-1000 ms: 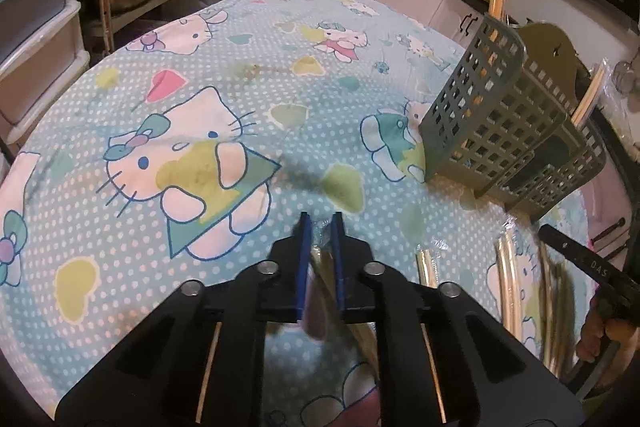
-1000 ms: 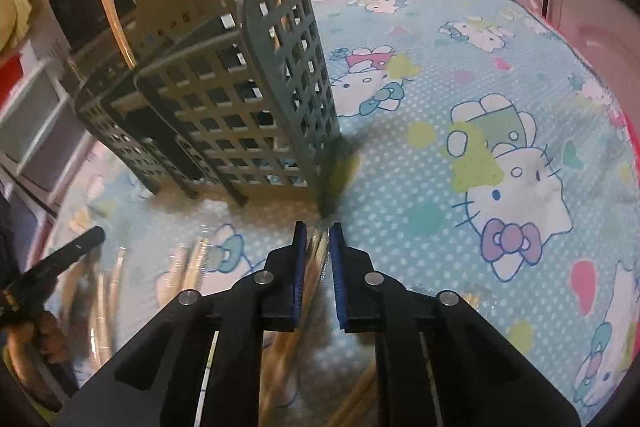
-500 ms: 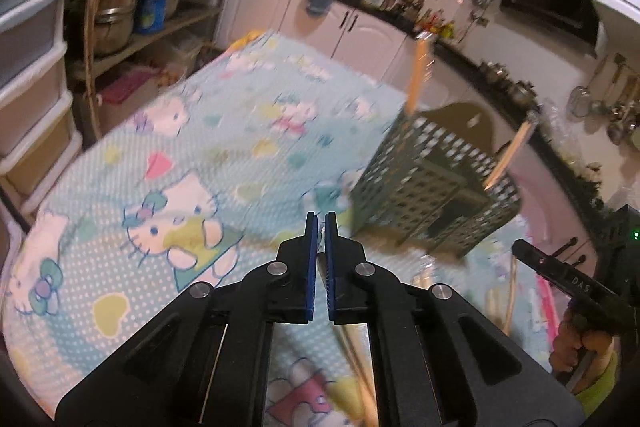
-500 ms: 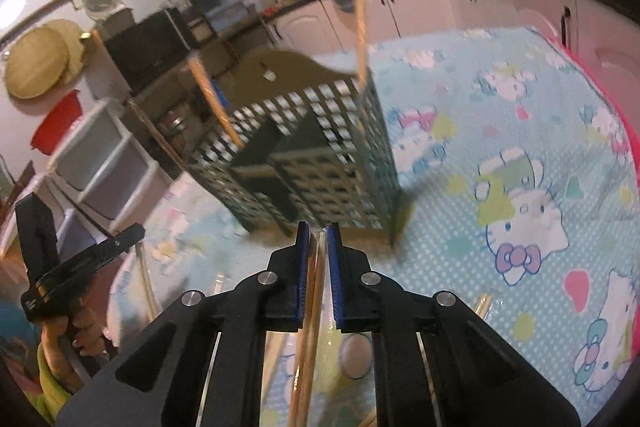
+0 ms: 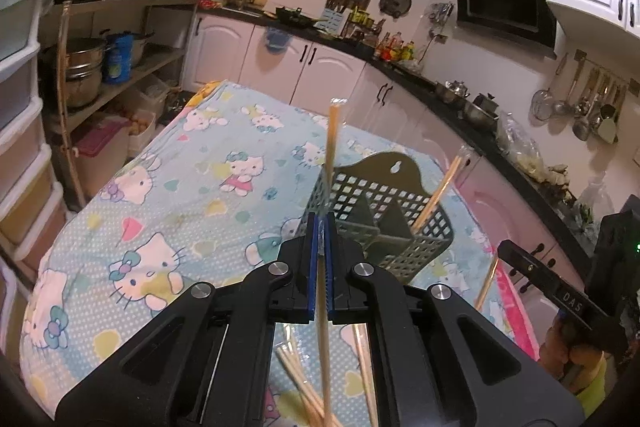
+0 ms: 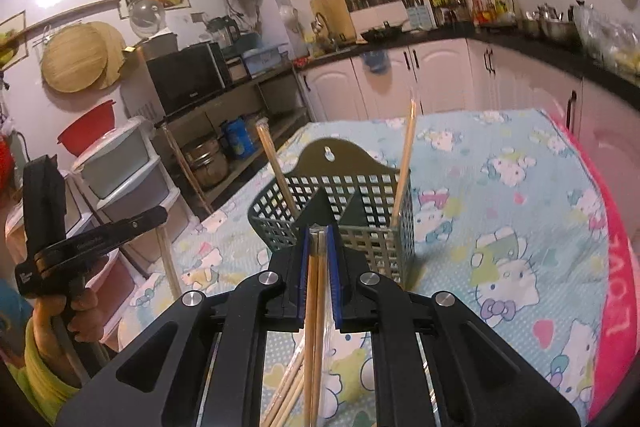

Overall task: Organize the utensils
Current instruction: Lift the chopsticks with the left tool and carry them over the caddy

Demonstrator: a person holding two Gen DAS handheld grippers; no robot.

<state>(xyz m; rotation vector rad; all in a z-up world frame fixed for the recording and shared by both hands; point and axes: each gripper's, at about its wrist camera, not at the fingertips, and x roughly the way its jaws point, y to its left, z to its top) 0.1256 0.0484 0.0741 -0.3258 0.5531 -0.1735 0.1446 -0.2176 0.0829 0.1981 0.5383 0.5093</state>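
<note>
A grey lattice utensil basket [image 5: 380, 211] [image 6: 360, 199] stands on the table with two wooden chopsticks upright in it, one [image 5: 332, 147] at its left and one [image 5: 436, 195] at its right. My left gripper [image 5: 320, 223] is above the table in front of the basket, shut on a thin wrapped chopstick [image 5: 323, 347] that hangs down between its pads. My right gripper [image 6: 318, 231] is likewise raised before the basket, shut on a pair of chopsticks [image 6: 314, 307] in clear wrap. Several loose chopsticks [image 5: 300, 391] [image 6: 286, 391] lie on the cloth below.
The table wears a light blue cartoon-cat cloth [image 5: 160, 211] with a pink edge [image 6: 616, 287] on the right. A rack with pots [image 5: 84, 71] and plastic drawers [image 6: 120, 171] stand left of the table. White cabinets [image 5: 320, 71] line the far side. A hand [image 6: 68, 311] grips the other tool.
Both grippers have risen from the cloth with their chopsticks and tilted up. The basket now sits lower and smaller in both views, and the kitchen walls show.
</note>
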